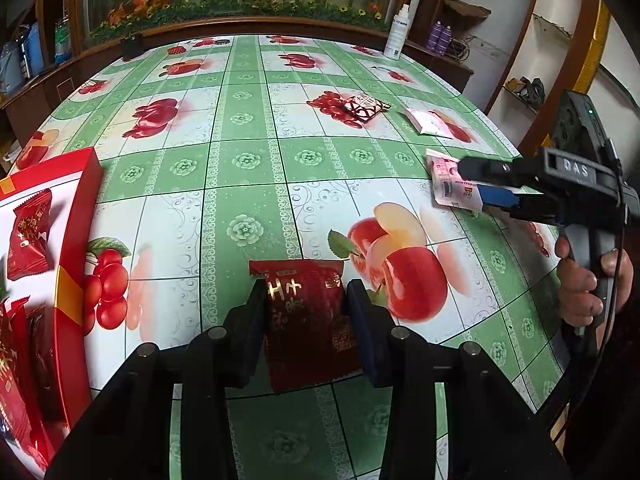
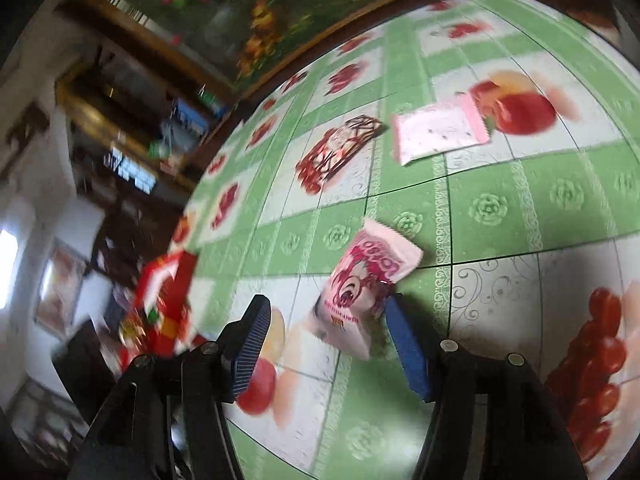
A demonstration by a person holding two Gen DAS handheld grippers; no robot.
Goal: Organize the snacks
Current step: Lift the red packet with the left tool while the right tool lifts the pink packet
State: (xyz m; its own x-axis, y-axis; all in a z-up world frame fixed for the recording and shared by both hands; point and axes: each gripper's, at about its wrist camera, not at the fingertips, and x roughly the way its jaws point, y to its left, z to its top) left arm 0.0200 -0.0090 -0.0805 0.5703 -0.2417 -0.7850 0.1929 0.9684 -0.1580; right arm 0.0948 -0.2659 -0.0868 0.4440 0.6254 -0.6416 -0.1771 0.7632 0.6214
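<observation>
My left gripper (image 1: 306, 300) is shut on a dark red snack packet (image 1: 310, 320) and holds it above the tablecloth. A red box (image 1: 74, 240) with several red packets inside lies at the left. My right gripper (image 2: 324, 320) stands open; a pink cartoon packet (image 2: 366, 284) sits between its fingers, touching the right blue pad (image 2: 406, 354). The same gripper (image 1: 476, 184) and pink packet (image 1: 452, 184) show at the right of the left wrist view. A brown patterned packet (image 1: 366, 106) and a pale pink packet (image 1: 430, 122) lie farther back.
The table has a green fruit-print cloth (image 1: 240, 152). A white bottle (image 1: 396, 36) stands at the far edge by a wooden rail and flower display. Shelves stand at the right. The right wrist view is blurred; the red box (image 2: 168, 300) shows at its left.
</observation>
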